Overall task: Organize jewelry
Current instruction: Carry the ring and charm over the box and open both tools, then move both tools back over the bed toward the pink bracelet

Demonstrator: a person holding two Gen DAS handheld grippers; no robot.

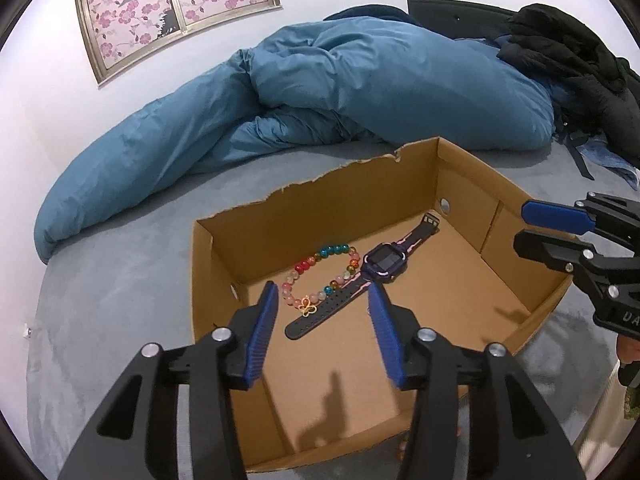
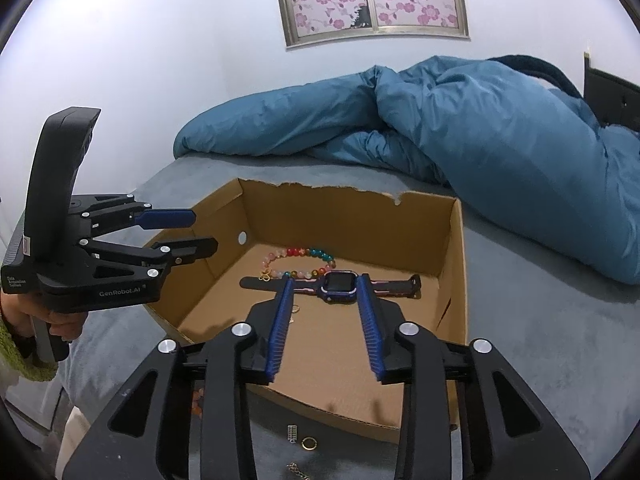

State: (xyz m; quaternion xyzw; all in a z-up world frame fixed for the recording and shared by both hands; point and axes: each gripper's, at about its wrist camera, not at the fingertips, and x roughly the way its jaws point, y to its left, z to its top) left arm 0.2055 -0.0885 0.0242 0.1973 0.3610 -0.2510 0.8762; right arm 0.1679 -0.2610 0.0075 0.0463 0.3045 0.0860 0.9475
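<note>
1. The left hand-held gripper [image 1: 322, 294] is held partly open above the near part of the cardboard box [image 1: 460, 168]; nothing is gripped and nothing is pressed by its pads.
2. The right hand-held gripper [image 2: 325, 286] is likewise held partly open and empty over the box, with no item between its fingers.
3. Inside the box, a beaded bracelet [image 1: 320, 270] and a smartwatch [image 1: 384, 260] are seen lying on the cardboard floor, touching one another; these two pieces are judged to be already sorted.
4. In the right wrist view, several small pieces are seen outside the box on the grey bed [image 2: 540, 320]: a small ring [image 2: 309, 444], a little rectangular charm [image 2: 292, 433] and a fine chain [image 2: 296, 470] at the lower edge. A small gold item inside the box beside the left finger cannot be identified.
5. The task is therefore judged partly done: the pieces on the bed remain to be collected and placed in the box.
</note>
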